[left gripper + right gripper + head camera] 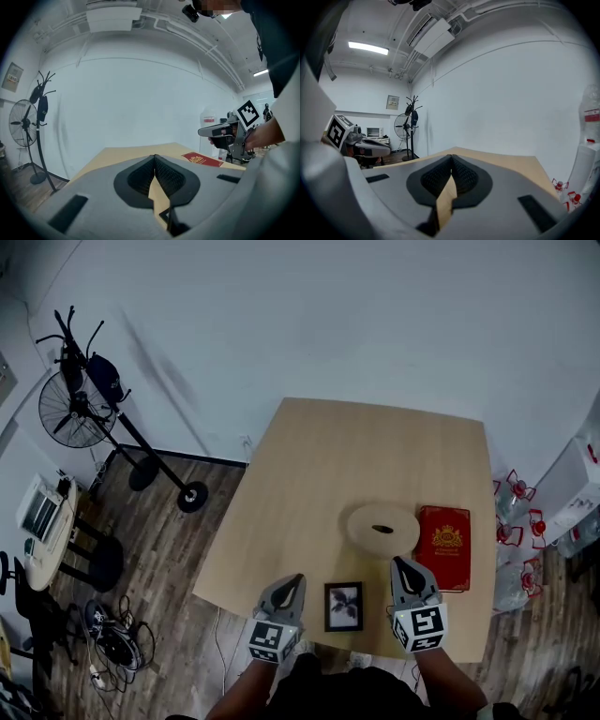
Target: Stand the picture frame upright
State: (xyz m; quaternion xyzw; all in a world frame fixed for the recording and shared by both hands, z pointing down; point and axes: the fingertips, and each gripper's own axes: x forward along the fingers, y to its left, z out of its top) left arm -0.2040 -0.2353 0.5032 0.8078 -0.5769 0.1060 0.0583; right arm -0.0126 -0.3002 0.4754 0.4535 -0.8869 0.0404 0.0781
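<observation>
From the head view, the picture frame (344,606) lies flat, face up, at the near edge of the table (319,456). The left gripper (295,580) is just to its left and the right gripper (401,563) is to its right; neither touches it. Farther in sits a round beige disc (382,528), with a red book (443,547) beside it on the right. A standing fan (70,413) is on the floor at far left.

In the left gripper view, its jaws meet at the tips with nothing held. The right gripper shows at right, above the book.

In the right gripper view, the jaws are likewise closed together and empty. The left gripper shows at left.
</observation>
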